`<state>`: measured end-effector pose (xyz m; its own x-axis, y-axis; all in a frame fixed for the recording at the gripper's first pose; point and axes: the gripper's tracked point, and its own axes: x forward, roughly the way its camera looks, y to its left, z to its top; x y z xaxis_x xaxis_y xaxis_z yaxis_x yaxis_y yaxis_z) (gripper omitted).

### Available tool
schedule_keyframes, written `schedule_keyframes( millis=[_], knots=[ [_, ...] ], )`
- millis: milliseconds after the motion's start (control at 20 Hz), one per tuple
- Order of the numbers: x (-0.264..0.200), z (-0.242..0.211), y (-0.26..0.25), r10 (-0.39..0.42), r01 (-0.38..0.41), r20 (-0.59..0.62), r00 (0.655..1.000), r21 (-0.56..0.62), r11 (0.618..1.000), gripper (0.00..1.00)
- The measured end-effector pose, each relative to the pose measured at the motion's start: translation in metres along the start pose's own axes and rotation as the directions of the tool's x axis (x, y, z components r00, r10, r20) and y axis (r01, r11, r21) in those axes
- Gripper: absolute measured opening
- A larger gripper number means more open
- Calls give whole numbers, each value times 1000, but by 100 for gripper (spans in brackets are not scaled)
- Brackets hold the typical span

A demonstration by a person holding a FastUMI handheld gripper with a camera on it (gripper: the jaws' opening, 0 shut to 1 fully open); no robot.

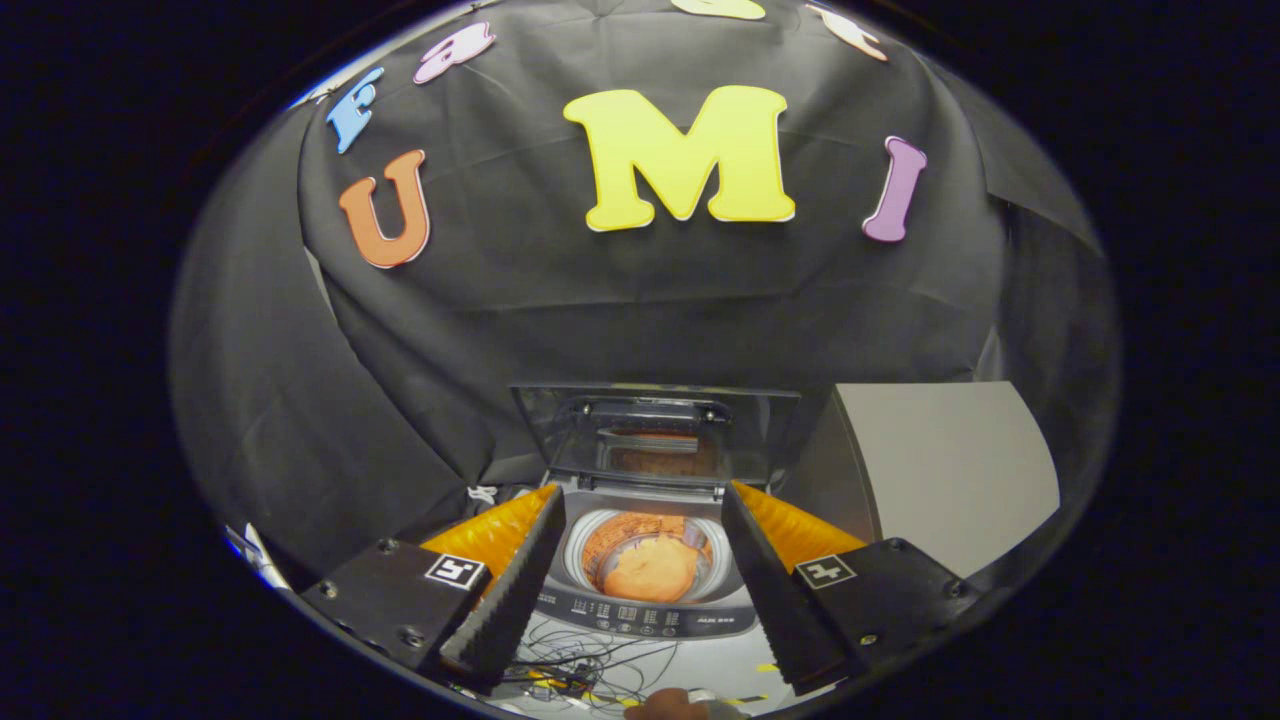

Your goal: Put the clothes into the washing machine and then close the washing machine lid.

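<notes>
So the gripper (640, 565) is spread wide apart with nothing between its fingers, just hanging above and a bit back from the washing machine (650, 610). Both fingers (510, 590) are black with ribbed inner pads and orange backing, and each one has a little square marker tag on its block. Looking down between them you get a clean view of the top-loader: the lid (655, 430) is tipped up and standing open at the back, see-through enough that you catch an orange reflection in it. The clothes (650, 568) are already down in the drum, an orange bundle sitting in the middle of the round tub, well below the fingertips and not touching them. The control panel strip runs along the machine's front edge nearest the gripper. In front of the machine there's a tangle of thin cables (590, 665) on a pale surface. To the right of the machine sits a light grey panel (950, 470), and black cloth hangs behind everything.
</notes>
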<state>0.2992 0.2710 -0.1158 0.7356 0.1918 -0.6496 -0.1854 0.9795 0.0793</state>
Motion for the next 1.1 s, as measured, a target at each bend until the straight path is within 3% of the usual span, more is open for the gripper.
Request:
schedule_keyframes(
  millis=[300,700,1100],
  knots=[
    [31,20,0,6,-6,-2,1000,10,1000,98],
    [125,68,-3,35,-34,-34,999,30,999,98],
    [202,84,-2,60,-56,-94,994,47,997,98]
  ],
)
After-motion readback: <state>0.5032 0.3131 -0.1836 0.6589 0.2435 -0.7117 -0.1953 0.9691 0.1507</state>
